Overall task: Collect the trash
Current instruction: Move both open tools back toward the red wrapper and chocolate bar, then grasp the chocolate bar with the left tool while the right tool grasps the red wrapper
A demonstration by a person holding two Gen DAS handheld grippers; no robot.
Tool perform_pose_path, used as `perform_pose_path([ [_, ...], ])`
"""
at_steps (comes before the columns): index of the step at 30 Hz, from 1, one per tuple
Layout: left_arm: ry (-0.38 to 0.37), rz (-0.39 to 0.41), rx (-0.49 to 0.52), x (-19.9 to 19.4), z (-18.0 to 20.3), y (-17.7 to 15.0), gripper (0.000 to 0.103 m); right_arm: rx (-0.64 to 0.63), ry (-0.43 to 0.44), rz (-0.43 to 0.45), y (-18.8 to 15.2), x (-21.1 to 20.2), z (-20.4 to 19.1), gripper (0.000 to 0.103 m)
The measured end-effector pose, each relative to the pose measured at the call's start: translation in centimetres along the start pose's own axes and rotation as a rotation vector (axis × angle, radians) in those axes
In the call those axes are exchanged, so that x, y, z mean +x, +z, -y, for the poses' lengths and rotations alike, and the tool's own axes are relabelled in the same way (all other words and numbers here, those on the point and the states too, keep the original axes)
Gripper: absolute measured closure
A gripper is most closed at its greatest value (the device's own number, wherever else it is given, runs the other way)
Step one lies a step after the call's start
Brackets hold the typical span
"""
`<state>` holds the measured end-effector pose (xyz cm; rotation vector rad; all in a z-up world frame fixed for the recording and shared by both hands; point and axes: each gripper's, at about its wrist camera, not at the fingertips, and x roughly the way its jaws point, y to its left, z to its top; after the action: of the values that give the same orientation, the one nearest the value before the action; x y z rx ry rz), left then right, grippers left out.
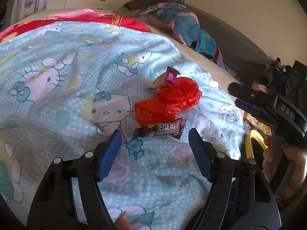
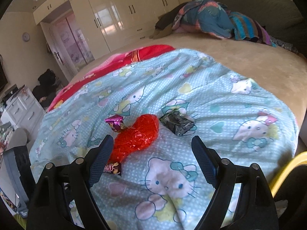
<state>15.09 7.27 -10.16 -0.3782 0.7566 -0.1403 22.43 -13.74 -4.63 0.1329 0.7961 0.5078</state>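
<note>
1. On the bed, spread over a light blue cartoon-cat blanket [image 1: 63, 99], sits a little cluster of trash. Front and centre is a brown snack bar wrapper [image 1: 160, 128] with big white letters and crimped ends, lying flat, just past the tips of the left gripper [image 1: 154, 137].
2. Touching the far side of that bar is a crumpled red plastic bag [image 1: 167, 100], shiny and wrinkly. Past the bag, right up against it, is a small purple candy wrapper [image 1: 169, 75] with a yellowish bit under it.
3. From the right wrist view there's also a black foil packet [image 2: 177, 123], crinkled, lying just beside the red bag's far end.
4. Left gripper: jaws spread, nothing between them, blue pads either side of the bar's near end but not touching it.
5. Right gripper [image 2: 151, 149]: also spread wide and empty, hovering over the blanket; its left pad overlaps the red bag and the bar in that view, so part of the bar is hidden.
6. Around: a red blanket [image 2: 138, 55] under the far edge of the blue one, a heap of colourful bedding [image 2: 214, 19] at the far end of the bed, cream wardrobes [image 2: 119, 9] behind, and a yellow rim [image 2: 285, 164] at the lower right.
7. Count: four pieces of trash – one bar wrapper, one red bag, one purple wrapper, one black packet. Two grippers.
</note>
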Motion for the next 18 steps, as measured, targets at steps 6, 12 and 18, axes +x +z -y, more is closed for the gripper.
perform_pose_path([
  [6, -0.008, -0.007, -0.01, 1.0, -0.3, 0.3, 0.047, 0.013, 0.01, -0.055, 0.5, 3.2, -0.5, 0.022],
  [12, -0.013, -0.018, -0.001, 1.4, -0.3, 0.1, 0.051, 0.037, 0.009, -0.102, 0.7, 6.0, -1.0, 0.031],
  [18, -0.014, -0.017, 0.002, 1.4, -0.3, 0.0, 0.055, 0.024, 0.039, -0.131, 0.1, 7.1, -1.6, 0.066],
])
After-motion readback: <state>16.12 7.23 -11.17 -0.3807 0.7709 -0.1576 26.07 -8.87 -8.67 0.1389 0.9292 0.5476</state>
